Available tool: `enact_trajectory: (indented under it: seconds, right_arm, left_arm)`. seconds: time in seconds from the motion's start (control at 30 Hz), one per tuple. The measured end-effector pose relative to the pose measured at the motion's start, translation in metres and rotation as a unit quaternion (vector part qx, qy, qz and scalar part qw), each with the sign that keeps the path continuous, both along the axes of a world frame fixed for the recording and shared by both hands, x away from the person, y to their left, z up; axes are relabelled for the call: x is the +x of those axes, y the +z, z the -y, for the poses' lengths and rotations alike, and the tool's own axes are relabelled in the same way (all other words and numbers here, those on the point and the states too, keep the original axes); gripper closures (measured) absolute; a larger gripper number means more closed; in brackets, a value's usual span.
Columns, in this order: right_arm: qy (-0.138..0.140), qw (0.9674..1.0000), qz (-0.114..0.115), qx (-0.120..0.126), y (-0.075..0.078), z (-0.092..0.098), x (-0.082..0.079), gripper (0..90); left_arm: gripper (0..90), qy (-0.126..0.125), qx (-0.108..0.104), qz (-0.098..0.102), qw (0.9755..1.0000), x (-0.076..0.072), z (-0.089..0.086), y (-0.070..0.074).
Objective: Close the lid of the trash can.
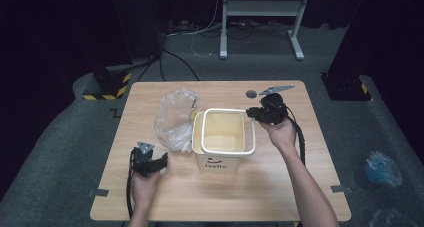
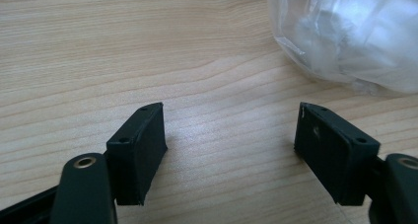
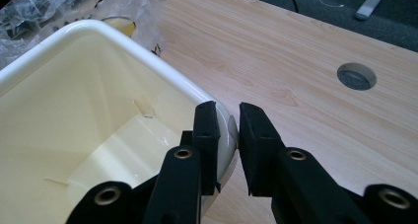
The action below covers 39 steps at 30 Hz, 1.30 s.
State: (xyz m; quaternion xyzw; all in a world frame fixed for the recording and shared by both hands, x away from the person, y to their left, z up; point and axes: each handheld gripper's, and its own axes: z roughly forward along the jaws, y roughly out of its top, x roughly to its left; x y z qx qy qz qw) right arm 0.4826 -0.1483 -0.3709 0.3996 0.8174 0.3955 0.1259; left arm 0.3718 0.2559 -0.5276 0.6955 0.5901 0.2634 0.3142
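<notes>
**Wooden table: bin being gripped at its rim**

Wooden table is carrying a cream bin, standing upright near the middle. Its far right corner is being clamped by the right gripper, one jaw inside the wall and one outside. A crumpled clear plastic bag is lying just beside the bin. The left gripper is being held low over bare wood near the bag, jaws wide apart and empty. Probably the bag is to be picked up next while the bin is being steadied.
</notes>
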Motion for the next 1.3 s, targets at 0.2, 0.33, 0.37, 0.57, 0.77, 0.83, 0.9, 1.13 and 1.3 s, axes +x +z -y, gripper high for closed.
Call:
enact_trajectory:
  seconds: [0.2, 0.33, 0.37, 0.57, 0.77, 0.83, 0.9, 1.13, 1.3]
  right_arm:
    - [0.002, 1.0000, 0.000, -0.002, -0.001, -0.004, 0.000, 78.5]
    - [0.001, 1.0000, -0.001, -0.004, 0.000, -0.007, 0.000, 78.5]
    - [0.002, 1.0000, 0.000, -0.004, 0.000, -0.008, 0.000, 78.5]
    - [0.003, 1.0000, -0.002, -0.006, -0.002, -0.012, 0.001, 78.5]
    - [0.001, 1.0000, -0.005, -0.006, -0.003, -0.016, 0.002, 78.6]
    - [0.001, 1.0000, -0.005, -0.006, -0.003, -0.016, 0.002, 78.5]
    - [0.001, 1.0000, -0.004, -0.007, -0.003, -0.017, 0.003, 78.6]
    - [0.002, 0.9999, -0.006, -0.010, -0.002, -0.022, 0.003, 78.6]
    - [0.007, 0.9999, -0.003, -0.010, -0.002, -0.026, 0.003, 78.6]
  left_arm:
    - [27.8, -0.001, 0.001, 0.000, 1.0000, 0.000, 0.000, 0.000]
    - [27.8, -0.001, 0.001, 0.000, 1.0000, 0.000, 0.000, 0.000]
    - [27.8, -0.002, 0.002, -0.001, 1.0000, 0.000, 0.000, 0.000]
    - [27.8, -0.002, 0.003, -0.001, 1.0000, 0.000, 0.000, 0.000]
    - [27.8, -0.003, 0.003, -0.001, 1.0000, 0.000, 0.000, 0.000]
    - [27.8, -0.003, 0.003, -0.001, 1.0000, 0.000, 0.000, 0.000]
    - [27.8, -0.003, 0.003, -0.001, 1.0000, 0.000, 0.000, 0.000]
    - [27.8, -0.003, 0.003, -0.001, 1.0000, 0.000, 0.000, 0.000]
    - [27.8, -0.003, 0.003, -0.001, 1.0000, 0.000, 0.000, 0.000]
